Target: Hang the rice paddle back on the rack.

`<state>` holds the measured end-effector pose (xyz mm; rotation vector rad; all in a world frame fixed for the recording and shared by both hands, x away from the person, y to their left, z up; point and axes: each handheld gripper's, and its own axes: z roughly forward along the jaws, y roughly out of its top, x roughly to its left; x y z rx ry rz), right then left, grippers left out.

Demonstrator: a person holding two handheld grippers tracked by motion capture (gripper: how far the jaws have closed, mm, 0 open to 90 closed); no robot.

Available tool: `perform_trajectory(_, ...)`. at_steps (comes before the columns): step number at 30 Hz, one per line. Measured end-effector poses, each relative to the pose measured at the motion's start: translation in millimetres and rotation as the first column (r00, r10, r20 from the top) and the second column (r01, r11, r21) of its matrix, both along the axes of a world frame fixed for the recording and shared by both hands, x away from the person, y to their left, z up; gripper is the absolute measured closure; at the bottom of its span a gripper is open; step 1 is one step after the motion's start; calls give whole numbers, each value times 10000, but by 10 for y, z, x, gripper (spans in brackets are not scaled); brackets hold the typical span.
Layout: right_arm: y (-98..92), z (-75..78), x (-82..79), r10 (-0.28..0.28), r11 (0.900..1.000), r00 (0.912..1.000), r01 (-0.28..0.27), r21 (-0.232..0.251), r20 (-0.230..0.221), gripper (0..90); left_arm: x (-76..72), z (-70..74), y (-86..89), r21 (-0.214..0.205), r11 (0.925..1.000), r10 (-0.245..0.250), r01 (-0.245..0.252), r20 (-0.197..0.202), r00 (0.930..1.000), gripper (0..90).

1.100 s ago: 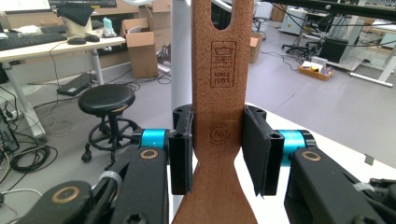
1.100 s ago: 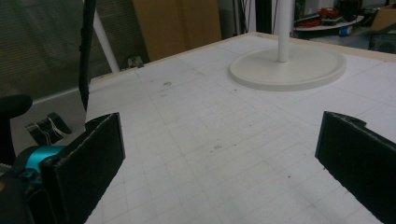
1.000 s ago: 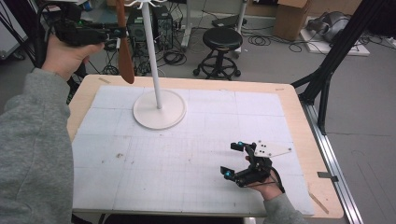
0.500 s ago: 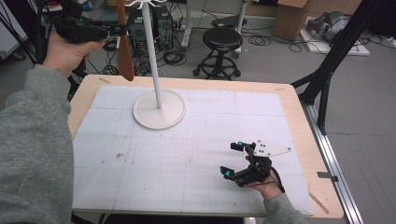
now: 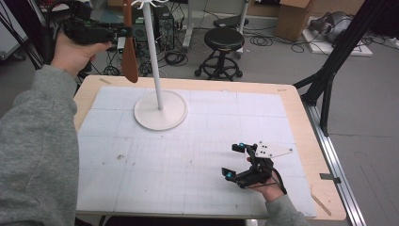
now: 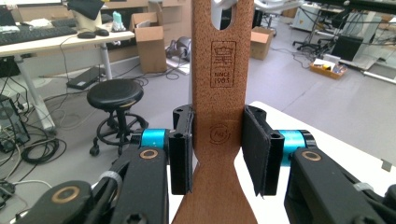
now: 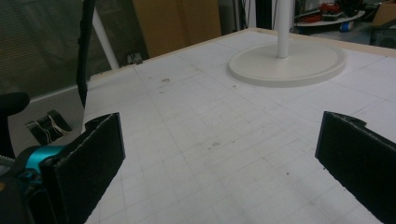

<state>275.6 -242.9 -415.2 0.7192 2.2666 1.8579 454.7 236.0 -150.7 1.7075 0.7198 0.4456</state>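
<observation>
A brown wooden spatula (image 5: 129, 61) hangs blade down beside the white stand's pole (image 5: 153, 52), high above the table's far left corner. My left gripper (image 5: 123, 32) is shut on its handle. In the left gripper view both black pads press the stamped handle (image 6: 218, 93), and a white hook (image 6: 224, 7) passes through the hole at its top. The stand's round base (image 5: 161, 110) rests on the white gridded mat (image 5: 188, 179). My right gripper (image 5: 234, 161) lies near the table's front right, open, with nothing between its fingers; its own view faces the base (image 7: 287, 63).
A black stool (image 5: 225, 40), a cardboard box (image 5: 291, 19) and loose cables sit on the floor beyond the table. A black tripod leg (image 5: 329, 70) stands off the right edge. The mat's wooden border (image 5: 301, 117) rims the table.
</observation>
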Motion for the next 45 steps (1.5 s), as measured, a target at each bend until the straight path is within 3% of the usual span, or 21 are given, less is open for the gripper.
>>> perform_trajectory(17, 4, -6, -1, 41, 9999, 10000, -41, -99, -20, 0, 42, -54, -69, 97, 9999, 103, -101, -195, 9998, 651)
perform_trajectory(27, 8, -13, 12, 59, 9999, 10000, -59, -101, -5, 0, 66, -82, -138, -260, 9994, 200, -207, -282, 9994, 638)
perform_trajectory(32, 14, -11, -5, 123, 9999, 9999, -124, -107, -58, 0, 11, -53, -160, -386, 9990, 213, -205, 200, 9996, 489)
perform_trajectory(36, 4, -5, -35, 96, 9999, 9999, -96, -106, -54, 0, -96, -39, -155, -359, 9994, 15, 6, 591, 9983, 445)
perform_trajectory(43, -32, -22, -45, -22, 10000, 10000, 22, -24, -52, 0, -299, -148, -60, -388, 9983, -385, 426, 1010, 9941, 302)
perform_trajectory(45, -40, -23, -51, -65, 10000, 9999, 64, -21, -116, 0, -349, -188, -27, -601, 9957, -632, 709, 1203, 9907, 250)
